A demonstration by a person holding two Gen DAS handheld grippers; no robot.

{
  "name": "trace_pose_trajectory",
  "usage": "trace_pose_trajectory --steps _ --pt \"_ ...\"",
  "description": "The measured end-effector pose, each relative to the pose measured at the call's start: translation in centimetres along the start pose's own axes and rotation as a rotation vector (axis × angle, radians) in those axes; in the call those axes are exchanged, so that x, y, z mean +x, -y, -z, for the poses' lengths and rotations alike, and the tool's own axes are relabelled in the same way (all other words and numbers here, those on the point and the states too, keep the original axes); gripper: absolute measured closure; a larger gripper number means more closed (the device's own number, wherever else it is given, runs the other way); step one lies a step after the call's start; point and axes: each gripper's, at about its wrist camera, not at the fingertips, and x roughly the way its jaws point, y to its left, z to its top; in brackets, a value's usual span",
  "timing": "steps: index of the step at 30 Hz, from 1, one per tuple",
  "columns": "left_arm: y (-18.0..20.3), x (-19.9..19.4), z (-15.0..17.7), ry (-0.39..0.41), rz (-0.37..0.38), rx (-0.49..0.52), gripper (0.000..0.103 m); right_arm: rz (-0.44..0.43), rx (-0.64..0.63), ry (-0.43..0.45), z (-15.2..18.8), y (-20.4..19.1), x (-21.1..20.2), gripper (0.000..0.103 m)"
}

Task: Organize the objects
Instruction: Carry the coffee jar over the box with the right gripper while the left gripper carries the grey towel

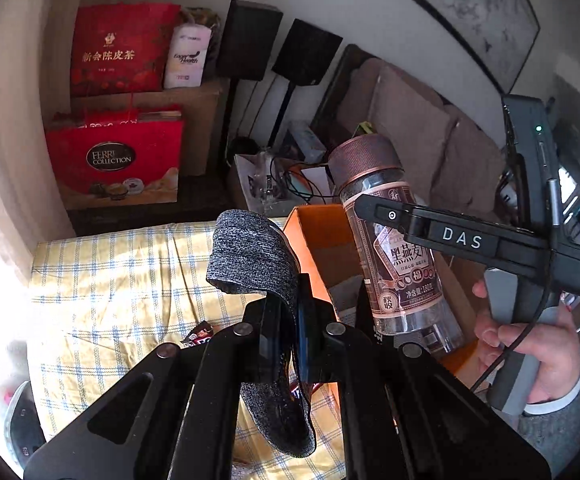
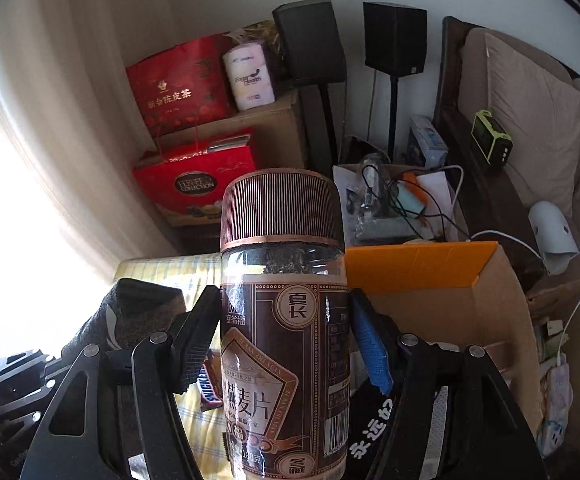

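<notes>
Counter (image 1: 101,280) under yellow checked cloth, open cardboard box (image 2: 442,280) at its far end. Right tongs (image 2: 283,340) clamped on an upright jar (image 2: 281,320), held above the box edge. Left tongs (image 1: 287,344) pinched together on a grey sock (image 1: 249,256), hanging over the cloth.

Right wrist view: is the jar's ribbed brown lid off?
No, the ribbed lid sits on top of the jar, which the right gripper clamps by its sides.

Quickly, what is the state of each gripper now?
Left gripper: closed on the grey sock.
Right gripper: closed on the oat jar.
</notes>
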Motion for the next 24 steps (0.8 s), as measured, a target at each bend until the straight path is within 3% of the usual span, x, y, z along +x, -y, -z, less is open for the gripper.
trace_pose_trajectory --steps 13,24 --pt "8.8 3.8 0.0 -0.064 0.144 0.084 0.097 0.123 0.077 0.009 0.5 7.4 -2.1 0.037" --pt "12.4 9.9 3.1 -0.164 0.193 0.056 0.097 0.115 0.158 -0.017 0.9 11.1 -1.6 0.037"
